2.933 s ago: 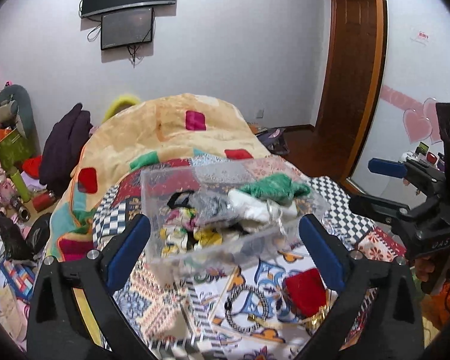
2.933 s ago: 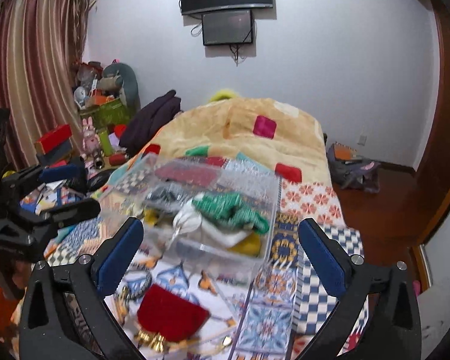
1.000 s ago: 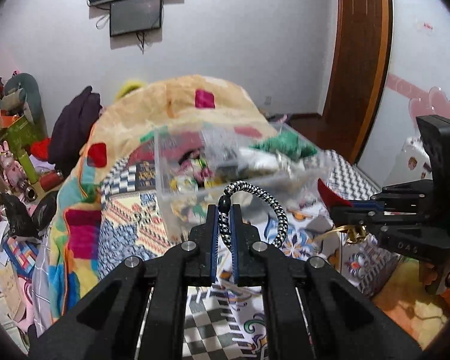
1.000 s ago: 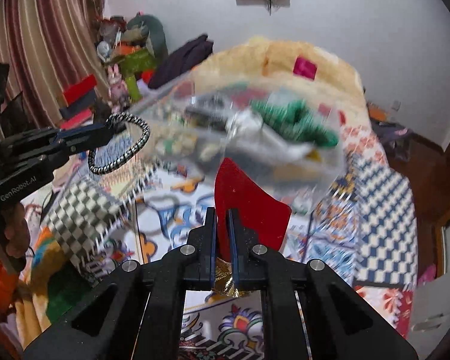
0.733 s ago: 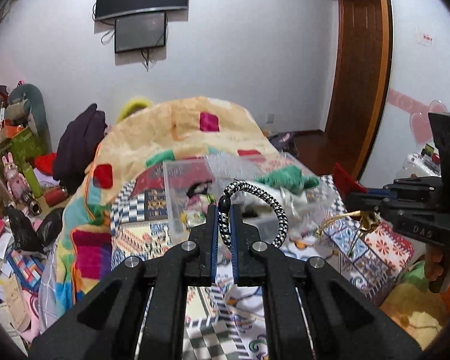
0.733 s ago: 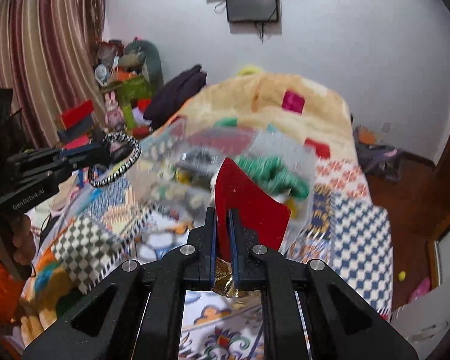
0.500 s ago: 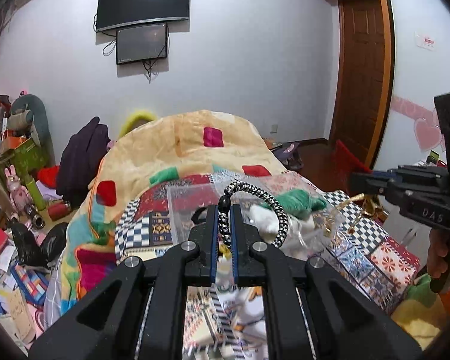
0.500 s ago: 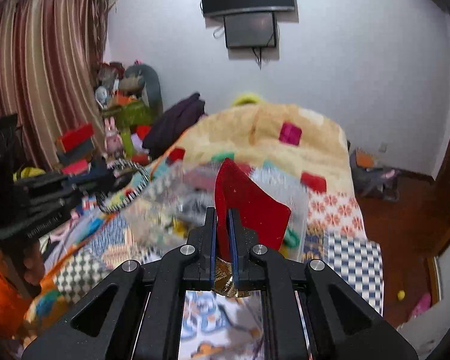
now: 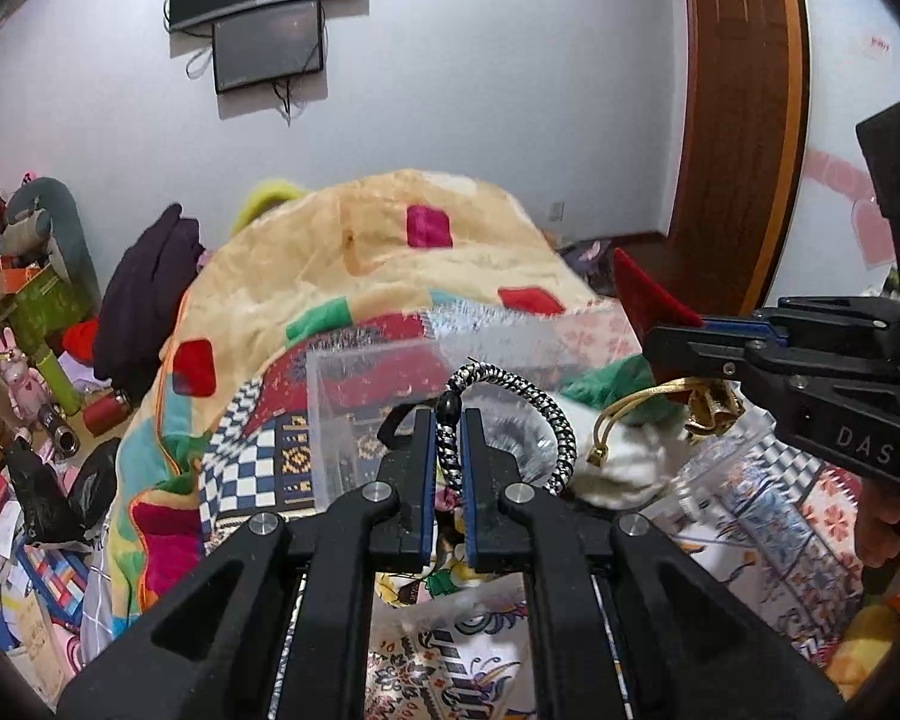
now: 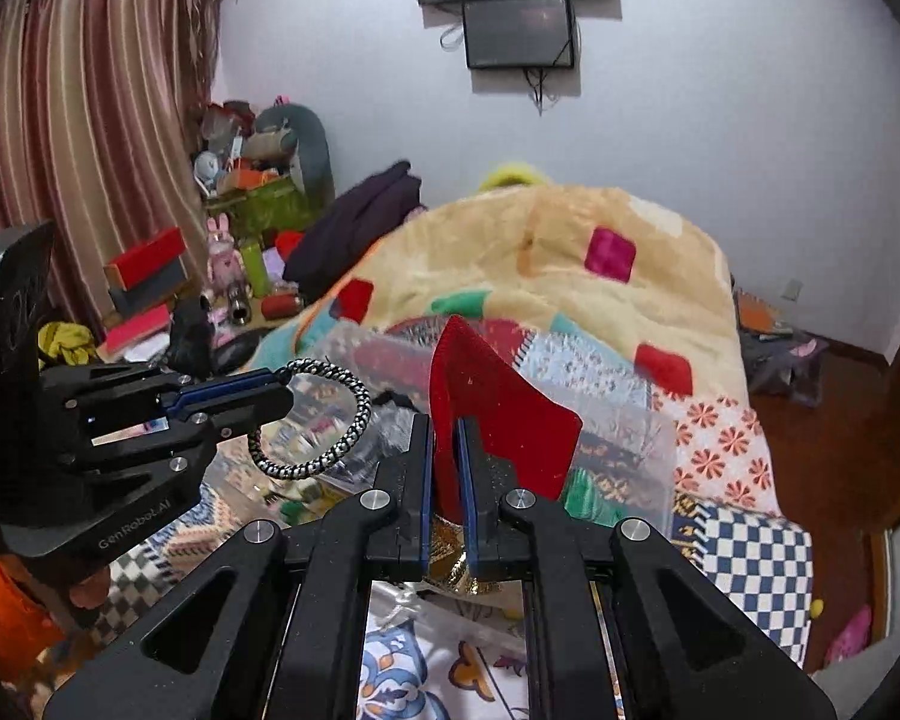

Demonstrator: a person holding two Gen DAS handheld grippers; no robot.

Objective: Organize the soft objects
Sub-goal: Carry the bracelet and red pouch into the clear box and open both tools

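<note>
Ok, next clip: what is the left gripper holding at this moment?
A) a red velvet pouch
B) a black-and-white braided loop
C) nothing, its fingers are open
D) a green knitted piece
B: the left gripper is shut on the black-and-white braided loop, while the red pouch sits in the right gripper.

Hair tie (image 9: 510, 387) is woven black-and-white cord, kinda rough. Pouch (image 10: 498, 414) looks like matt red velvet with shiny gold trim. Bin (image 9: 378, 384) is clear scuffed plastic on a fuzzy fleece blanket (image 9: 390, 252).

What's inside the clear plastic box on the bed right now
In the clear plastic box, a green knitted item and a white soft item show. The left gripper, shut on a black-and-white cord loop, covers the rest.
</note>
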